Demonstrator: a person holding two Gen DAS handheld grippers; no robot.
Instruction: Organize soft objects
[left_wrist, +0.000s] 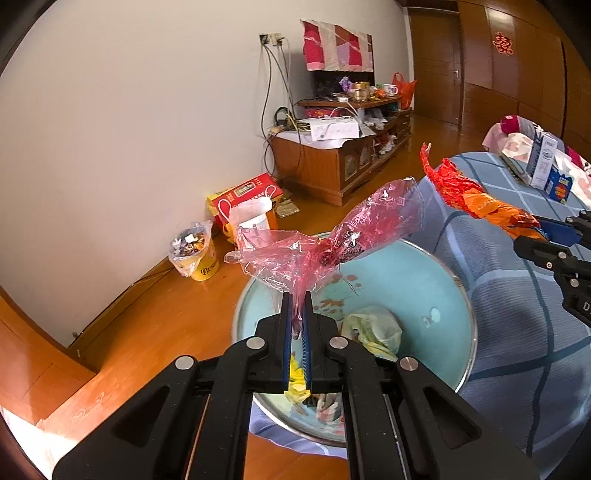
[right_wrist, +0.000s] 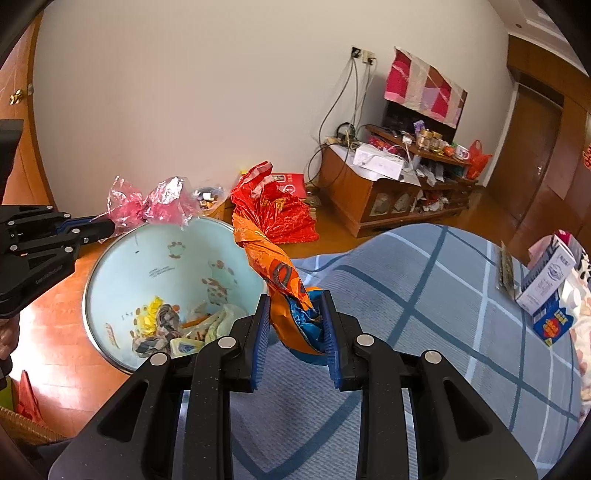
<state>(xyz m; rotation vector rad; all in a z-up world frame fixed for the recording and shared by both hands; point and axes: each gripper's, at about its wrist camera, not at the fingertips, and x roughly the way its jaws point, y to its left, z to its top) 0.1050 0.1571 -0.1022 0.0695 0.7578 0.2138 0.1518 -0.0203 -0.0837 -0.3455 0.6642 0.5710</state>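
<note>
Crinkled pink film (left_wrist: 325, 236) in left tool (left_wrist: 296, 314), twisted orange foil (right_wrist: 273, 258) in right tool (right_wrist: 295, 317)

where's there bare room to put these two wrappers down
The blue checked cover is bare from the basin across to the carton. Inside the basin, the far wall and middle are free; scraps crowd its near side. Left gripper holds the pink wrapper, right gripper the orange wrapper.

White wall (left_wrist: 129, 129), wood floor (left_wrist: 155, 325), cabinet (left_wrist: 325, 166)
</note>
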